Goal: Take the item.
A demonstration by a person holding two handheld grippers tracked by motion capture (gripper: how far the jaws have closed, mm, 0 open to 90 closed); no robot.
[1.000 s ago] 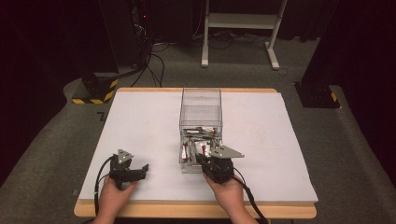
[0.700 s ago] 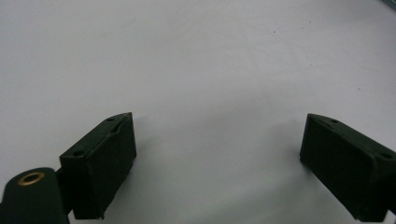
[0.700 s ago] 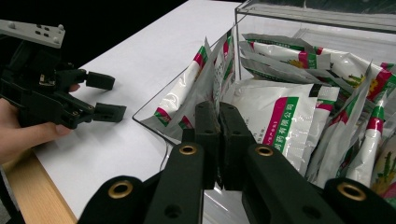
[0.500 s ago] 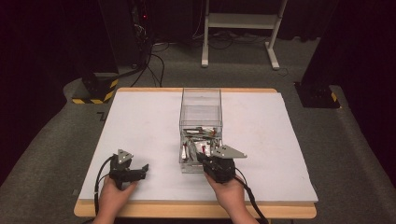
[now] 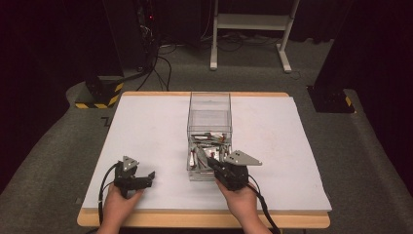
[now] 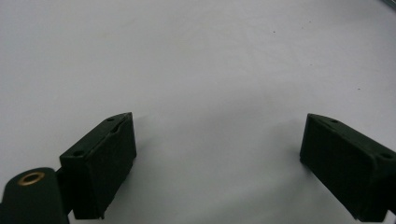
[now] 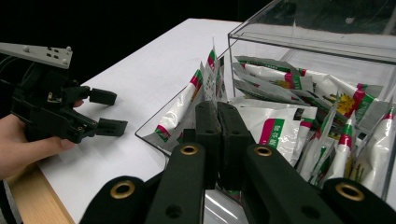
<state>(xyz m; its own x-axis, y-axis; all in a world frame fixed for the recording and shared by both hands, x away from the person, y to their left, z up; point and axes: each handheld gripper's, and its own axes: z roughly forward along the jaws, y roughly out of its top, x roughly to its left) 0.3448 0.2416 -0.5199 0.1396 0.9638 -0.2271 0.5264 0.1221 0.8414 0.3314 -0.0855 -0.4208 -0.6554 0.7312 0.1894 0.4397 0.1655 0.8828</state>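
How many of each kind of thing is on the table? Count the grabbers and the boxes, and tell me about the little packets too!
Grippers: 2, the left gripper and the right gripper
Clear box: 1
Packets: too many, piled and overlapping, to count
Total: 3 things, plus the packets

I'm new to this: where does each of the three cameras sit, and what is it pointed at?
High view: above the person's side, looking down on the table; both hands, both grippers.
Left gripper view: on the left gripper, facing bare tabletop; open jaws.
Right gripper view: on the right gripper, facing the clear box of sachets; shut jaws.
Shared: high and right gripper views show the box.
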